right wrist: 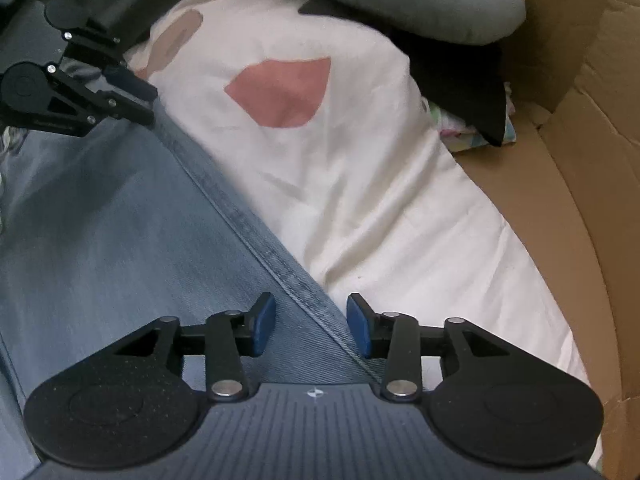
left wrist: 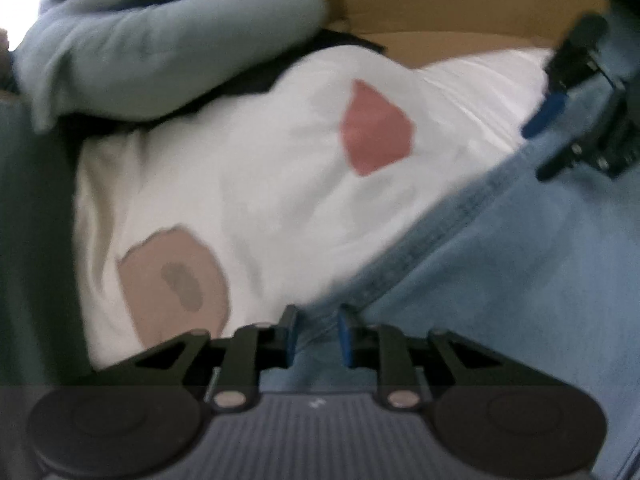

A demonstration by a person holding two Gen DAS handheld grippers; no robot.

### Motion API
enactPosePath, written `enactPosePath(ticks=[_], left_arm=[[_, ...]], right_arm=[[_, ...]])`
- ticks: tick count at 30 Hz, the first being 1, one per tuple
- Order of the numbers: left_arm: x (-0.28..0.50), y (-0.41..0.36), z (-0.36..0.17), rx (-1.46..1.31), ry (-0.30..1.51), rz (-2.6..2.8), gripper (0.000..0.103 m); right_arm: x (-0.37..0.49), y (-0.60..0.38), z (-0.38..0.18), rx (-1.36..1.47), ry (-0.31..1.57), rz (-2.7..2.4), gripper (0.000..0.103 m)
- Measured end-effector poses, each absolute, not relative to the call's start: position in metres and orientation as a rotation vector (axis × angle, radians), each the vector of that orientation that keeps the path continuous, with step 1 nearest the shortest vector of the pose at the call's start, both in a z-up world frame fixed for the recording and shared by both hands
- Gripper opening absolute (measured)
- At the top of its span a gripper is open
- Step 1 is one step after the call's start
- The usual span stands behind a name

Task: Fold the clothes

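Your right gripper (right wrist: 311, 324) has its jaws open, straddling the stitched seam of the blue jeans (right wrist: 120, 216) without pinching it. Your left gripper (left wrist: 313, 334) also shows parted jaws with denim between the pads; the view is blurred, so contact is unclear. The jeans lie partly over a white garment (right wrist: 360, 184) printed with a pink patch (right wrist: 282, 94) and a tan one. A grey-blue sweatshirt (left wrist: 132, 52) lies beyond, with a cardboard box (right wrist: 580, 128) alongside.
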State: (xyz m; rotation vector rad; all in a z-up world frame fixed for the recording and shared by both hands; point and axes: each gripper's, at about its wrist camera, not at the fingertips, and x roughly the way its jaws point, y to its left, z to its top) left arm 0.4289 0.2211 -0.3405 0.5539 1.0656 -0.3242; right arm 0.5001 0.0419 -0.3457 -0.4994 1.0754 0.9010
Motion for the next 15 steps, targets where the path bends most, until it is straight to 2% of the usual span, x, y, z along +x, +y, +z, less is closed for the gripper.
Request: enactPosePath(ticks=[2, 4, 6, 8, 9, 10, 11, 12, 15], left_arm=[[0.426, 0.212, -0.344, 0.643, 1.06, -0.365, 0.032], [0.423, 0.205, -0.347, 0.735, 1.054, -0.404, 0.034], [0.425, 0.202, -0.349, 0.788, 1.055, -0.432, 0.038], [0.431, 0.2, -0.349, 0.795, 1.071, -0.442, 0.038], [0.433, 0.199, -0.349, 0.8, 1.078, -0.447, 0.037], [0.434, 0.198, -0.349, 0.805, 1.082, -0.453, 0.036], [0.433, 0.197, -0.349, 0.81, 1.083, -0.462, 0.03], [0.432, 0.196, -0.348, 0.819, 1.081, -0.474, 0.019], [0.425, 0.191, -0.346, 0.892, 1.052, -0.494, 0.007]], right_arm=[[0.5, 0.039, -0.347, -0.488, 1.084, 0.892, 0.047], [0.494, 0.039, -0.347, -0.498, 1.073, 0.893, 0.041], [0.484, 0.041, -0.345, -0.54, 1.043, 0.905, 0.025], [0.477, 0.038, -0.34, -0.57, 1.017, 0.921, 0.013], [0.476, 0.034, -0.337, -0.559, 1.013, 0.932, 0.01], [0.476, 0.03, -0.334, -0.544, 1.01, 0.942, 0.009], [0.477, 0.026, -0.332, -0.529, 1.006, 0.951, 0.009], [0.477, 0.024, -0.33, -0.52, 1.002, 0.952, 0.008], [0.474, 0.027, -0.328, -0.561, 0.974, 0.947, 0.007]])
